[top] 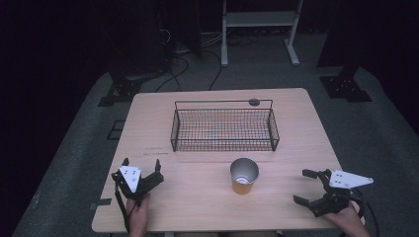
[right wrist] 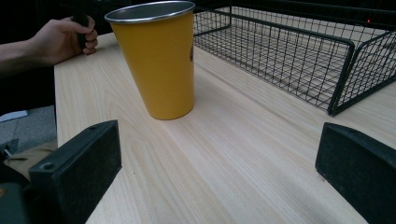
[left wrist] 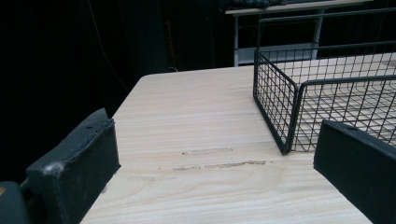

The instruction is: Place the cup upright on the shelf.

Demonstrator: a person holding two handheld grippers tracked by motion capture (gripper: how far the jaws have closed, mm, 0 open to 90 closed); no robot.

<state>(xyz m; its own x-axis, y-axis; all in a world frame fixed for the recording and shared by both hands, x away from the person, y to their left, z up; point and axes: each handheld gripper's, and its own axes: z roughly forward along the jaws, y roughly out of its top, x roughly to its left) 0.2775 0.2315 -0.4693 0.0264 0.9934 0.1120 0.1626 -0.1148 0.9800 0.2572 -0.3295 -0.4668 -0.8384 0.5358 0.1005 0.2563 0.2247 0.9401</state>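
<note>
While spread wide and empty, left tongs [top: 142, 171] at seven o'clock, right tongs [top: 310, 186] at four; yellow cup [top: 244, 176] upright mid-bench [top: 207, 207], wire basket [top: 224, 129] just beyond at twelve.

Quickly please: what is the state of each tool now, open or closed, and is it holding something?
Left tool: open, holding nothing, near the wire basket.
Right tool: open, holding nothing, apart from the yellow cup.
</note>
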